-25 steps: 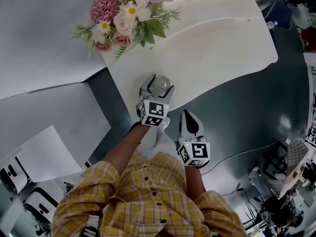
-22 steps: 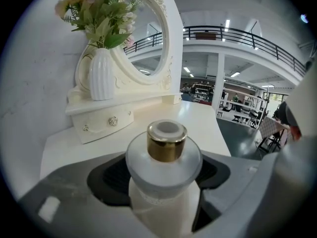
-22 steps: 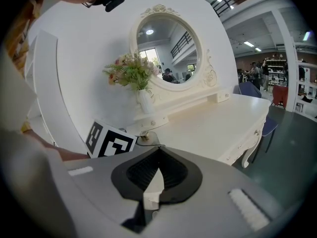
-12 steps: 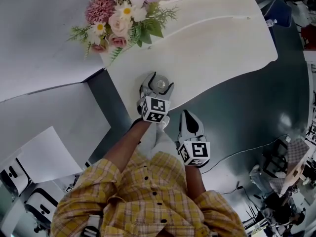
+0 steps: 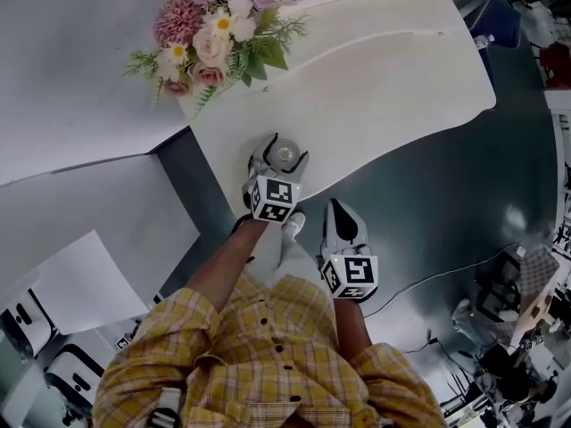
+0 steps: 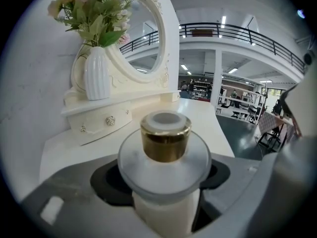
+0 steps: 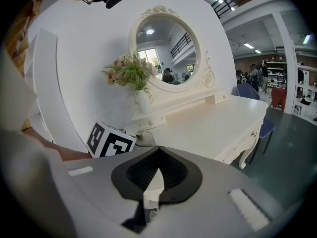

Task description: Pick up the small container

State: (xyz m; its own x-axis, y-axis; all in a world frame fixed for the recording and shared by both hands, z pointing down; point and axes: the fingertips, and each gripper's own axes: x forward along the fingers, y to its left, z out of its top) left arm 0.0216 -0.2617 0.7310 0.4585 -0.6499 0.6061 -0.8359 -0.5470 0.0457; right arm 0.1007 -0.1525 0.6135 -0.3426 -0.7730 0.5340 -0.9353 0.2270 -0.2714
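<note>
The small container (image 5: pixel 285 155) is a pale jar with a frosted collar and a gold cap (image 6: pixel 165 137). It is near the front edge of the white dressing table (image 5: pixel 393 87). My left gripper (image 5: pixel 279 153) is shut on the jar, one jaw on each side of its body (image 6: pixel 166 209). Whether the jar is off the tabletop cannot be told. My right gripper (image 5: pixel 344 222) hangs below the table's edge, close to the person's body, shut with nothing between its black pads (image 7: pixel 171 170).
A bouquet (image 5: pixel 223 29) in a white ribbed vase (image 6: pixel 97 73) stands at the table's far left, beside an oval mirror (image 7: pixel 171 51) on a small drawer shelf (image 6: pixel 106 118). Dark floor (image 5: pixel 464 194) lies right of the table. White panels (image 5: pixel 80 203) are at the left.
My left gripper, with the jar in it, has shifted slightly up and to the left in the head view. The right gripper has stayed where it was.
</note>
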